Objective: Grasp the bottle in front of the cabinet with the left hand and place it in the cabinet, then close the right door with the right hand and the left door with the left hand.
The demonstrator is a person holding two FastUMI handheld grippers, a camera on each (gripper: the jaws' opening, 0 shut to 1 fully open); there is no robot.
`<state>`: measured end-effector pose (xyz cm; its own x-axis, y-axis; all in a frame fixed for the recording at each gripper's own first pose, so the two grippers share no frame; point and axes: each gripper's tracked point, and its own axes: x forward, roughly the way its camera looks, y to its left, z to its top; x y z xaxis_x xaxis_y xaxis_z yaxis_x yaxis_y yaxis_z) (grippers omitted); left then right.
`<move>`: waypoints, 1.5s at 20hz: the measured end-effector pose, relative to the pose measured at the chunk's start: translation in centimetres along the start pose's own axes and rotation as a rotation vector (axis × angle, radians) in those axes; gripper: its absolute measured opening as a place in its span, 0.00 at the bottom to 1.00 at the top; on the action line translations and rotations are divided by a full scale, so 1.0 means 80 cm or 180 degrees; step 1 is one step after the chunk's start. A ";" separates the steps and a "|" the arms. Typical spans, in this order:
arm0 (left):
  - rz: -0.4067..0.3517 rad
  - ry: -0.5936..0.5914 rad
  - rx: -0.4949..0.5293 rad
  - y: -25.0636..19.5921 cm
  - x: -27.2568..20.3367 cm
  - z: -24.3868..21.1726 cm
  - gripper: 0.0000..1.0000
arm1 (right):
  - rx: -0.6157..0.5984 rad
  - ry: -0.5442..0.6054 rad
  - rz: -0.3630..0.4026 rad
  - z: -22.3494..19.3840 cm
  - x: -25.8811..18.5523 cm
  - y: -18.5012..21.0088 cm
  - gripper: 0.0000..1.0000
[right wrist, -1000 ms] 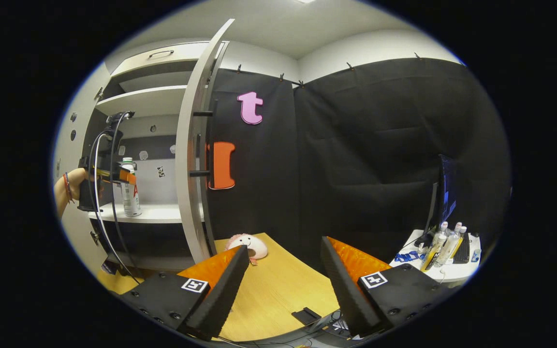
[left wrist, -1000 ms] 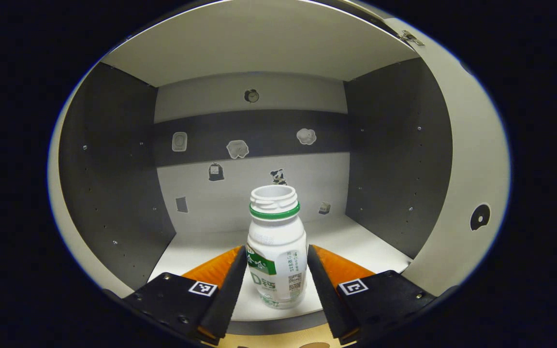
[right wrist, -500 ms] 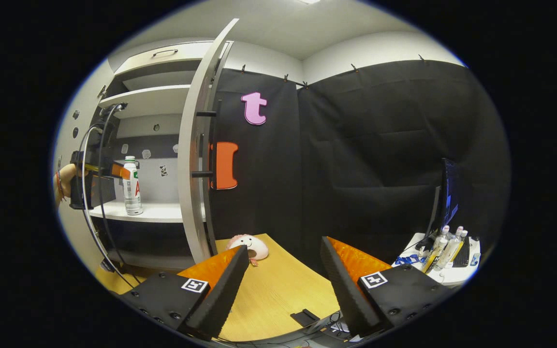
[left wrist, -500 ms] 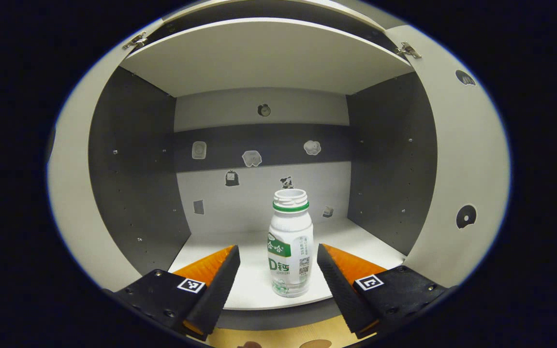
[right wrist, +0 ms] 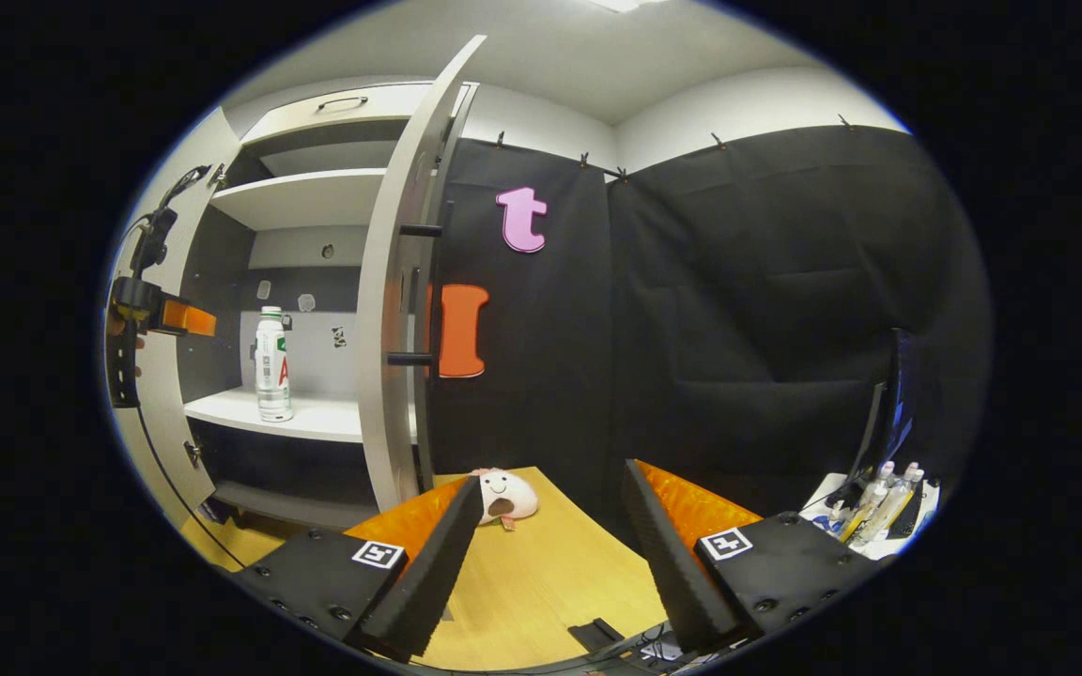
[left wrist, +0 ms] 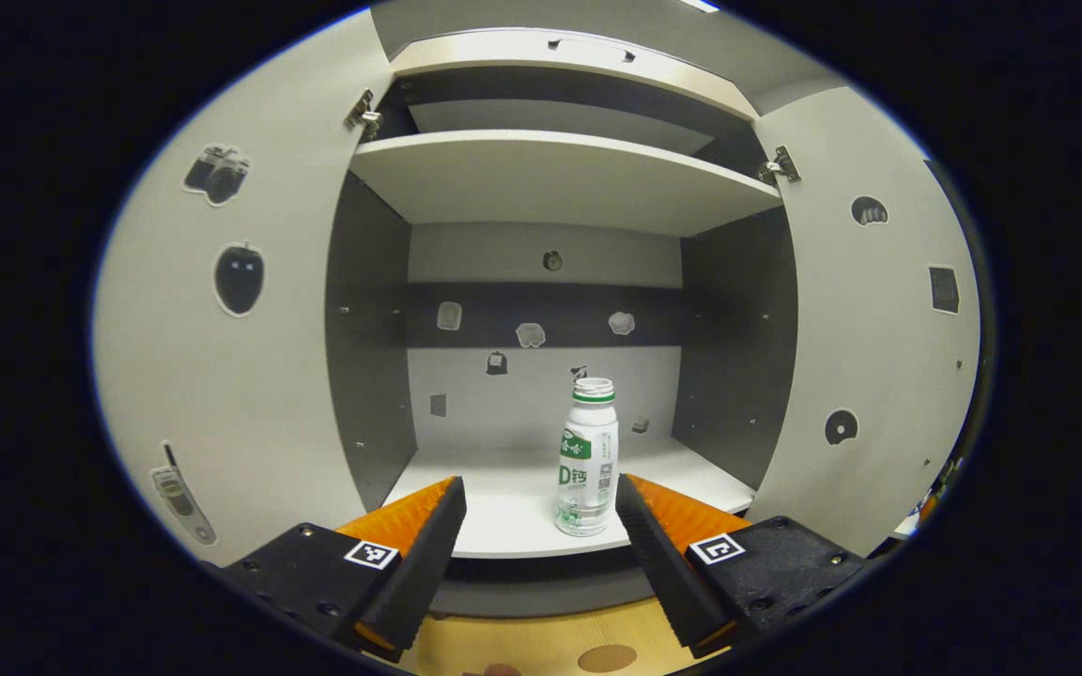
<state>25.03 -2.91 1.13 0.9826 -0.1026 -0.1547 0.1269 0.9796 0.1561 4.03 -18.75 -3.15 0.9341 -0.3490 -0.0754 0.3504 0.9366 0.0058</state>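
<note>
The white bottle [left wrist: 588, 458] with a green neck ring stands upright and alone on the cabinet's lower shelf [left wrist: 503, 526], near its front edge; the right gripper view shows the bottle [right wrist: 272, 364] too. My left gripper [left wrist: 541, 512] is open and hangs in front of the shelf, drawn back from the bottle. That gripper [right wrist: 151, 314] appears at the far left of the right gripper view. Both doors stand wide: the left door [left wrist: 222, 376] and the right door [left wrist: 879, 357]. My right gripper [right wrist: 550, 512] is open over the wooden table, to the right of the right door's edge [right wrist: 395, 310].
An upper shelf [left wrist: 560, 174] spans the cabinet above the bottle. A small round plush toy [right wrist: 508, 495] lies on the wooden table [right wrist: 541, 582] near the right door's foot. A side table with bottles [right wrist: 870, 507] and a monitor stands at the far right.
My left gripper has let go of the bottle and pulled straight back out of the cabinet, leaving it on the shelf. The right gripper has shifted only slightly.
</note>
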 end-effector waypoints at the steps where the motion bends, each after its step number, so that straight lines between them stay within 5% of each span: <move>1: 0.0045 -0.0028 -0.0009 0.008 -0.015 0.003 0.97 | 0.0008 0.0019 0.0051 -0.002 0.006 0.003 0.98; 18: 0.0523 -0.0131 -0.0271 0.118 -0.243 -0.007 0.94 | -0.0008 0.0100 0.0646 -0.030 0.054 0.045 0.98; 27: 0.0768 -0.0273 -0.0284 0.141 -0.288 0.002 0.96 | -0.0003 0.0111 0.0803 -0.034 0.047 0.055 0.96; 28: 0.0752 -0.0279 -0.0292 0.139 -0.289 0.004 0.98 | 0.0019 0.0115 0.0813 -0.035 0.047 0.058 0.87; 30: 0.0719 -0.0291 -0.0286 0.135 -0.289 0.008 0.95 | 0.0086 0.0131 0.0860 -0.038 0.042 0.070 0.95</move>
<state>3.78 9.92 6.97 0.9933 0.1094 -0.0364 -0.1059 0.9904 0.0888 8.91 -14.55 -6.37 0.9905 -0.0845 -0.1081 0.0911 0.9942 0.0579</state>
